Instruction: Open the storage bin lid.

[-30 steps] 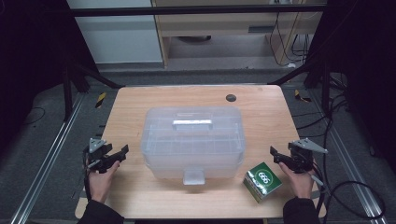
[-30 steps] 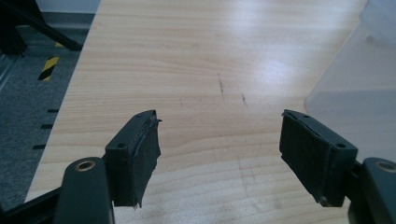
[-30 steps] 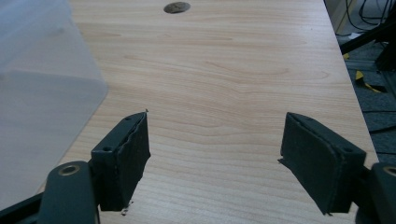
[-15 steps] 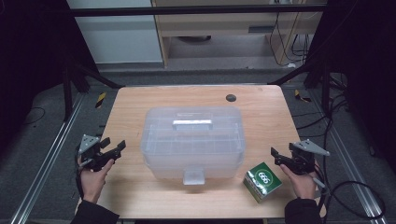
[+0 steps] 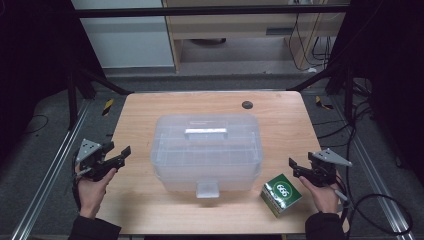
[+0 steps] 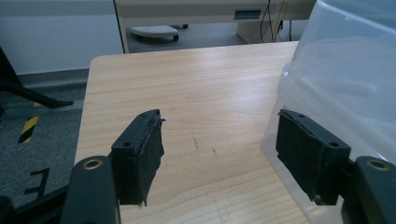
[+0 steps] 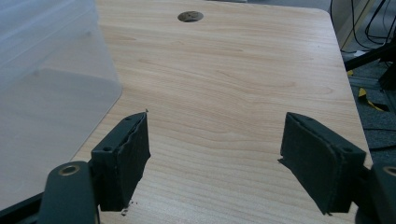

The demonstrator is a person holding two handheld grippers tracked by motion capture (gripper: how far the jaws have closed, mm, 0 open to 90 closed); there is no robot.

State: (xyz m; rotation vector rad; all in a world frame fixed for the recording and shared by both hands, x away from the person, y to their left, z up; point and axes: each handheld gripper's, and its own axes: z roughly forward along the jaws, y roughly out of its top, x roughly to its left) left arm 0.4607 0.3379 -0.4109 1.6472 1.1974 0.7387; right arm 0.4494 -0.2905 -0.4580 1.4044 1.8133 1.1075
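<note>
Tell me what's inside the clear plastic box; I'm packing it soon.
Through the frosted lid of the clear plastic box, faint divider lines show, but no distinct items; the cloudy plastic hides whatever lies lower.

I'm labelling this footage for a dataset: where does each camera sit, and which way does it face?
High view: above the person's side, looking down on table, hands, both tools.
Left gripper view: rides the left tool, facing the table's far edge; open jaws.
Right gripper view: rides the right tool, facing the far edge; open jaws.
Shared: clear plastic box.

The green box [image 5: 281,194] bears the number "666".
</note>
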